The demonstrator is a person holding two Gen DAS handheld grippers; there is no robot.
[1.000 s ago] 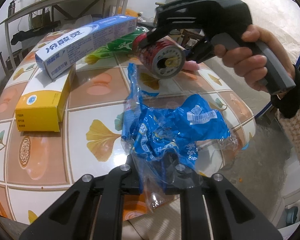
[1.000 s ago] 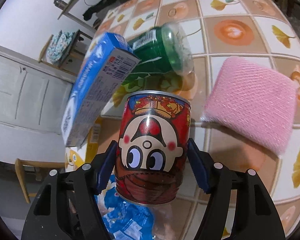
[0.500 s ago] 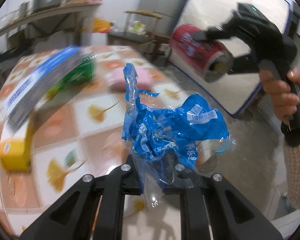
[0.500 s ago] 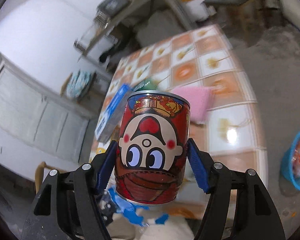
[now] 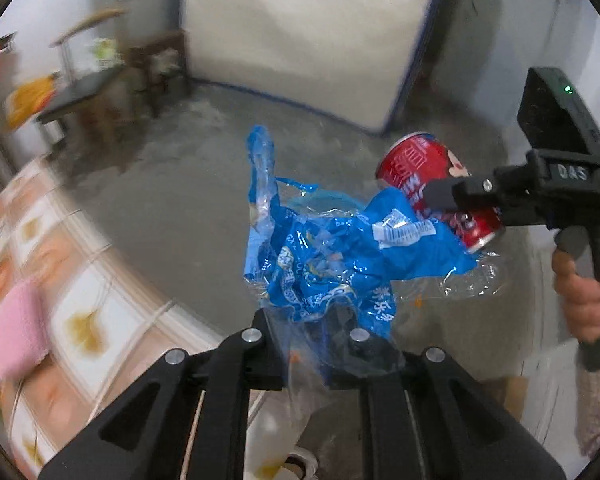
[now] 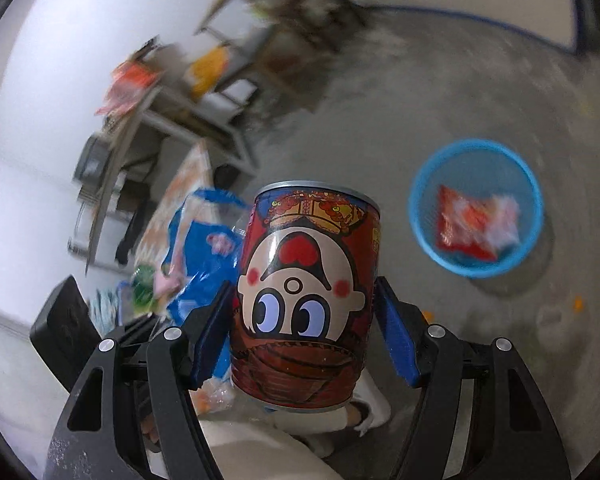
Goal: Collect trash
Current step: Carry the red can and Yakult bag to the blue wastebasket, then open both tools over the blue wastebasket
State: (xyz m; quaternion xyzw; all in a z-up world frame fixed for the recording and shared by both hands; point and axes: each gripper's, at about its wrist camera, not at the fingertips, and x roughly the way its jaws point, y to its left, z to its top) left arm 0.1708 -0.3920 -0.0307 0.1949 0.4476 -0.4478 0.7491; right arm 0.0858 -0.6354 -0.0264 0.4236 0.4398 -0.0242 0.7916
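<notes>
With the right gripper (image 6: 304, 344) clamping the can (image 6: 306, 296) and the left gripper (image 5: 304, 326) pinching the blue wrapper (image 5: 340, 256), centre both over the blue basket (image 6: 420, 216) at two o'clock before releasing.

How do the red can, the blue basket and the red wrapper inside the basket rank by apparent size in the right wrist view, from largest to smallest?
1. red can, though it is held close to the camera, so its true size against the basket is unsure.
2. blue basket, on the floor farther away.
3. red wrapper, lying inside the basket.
</notes>
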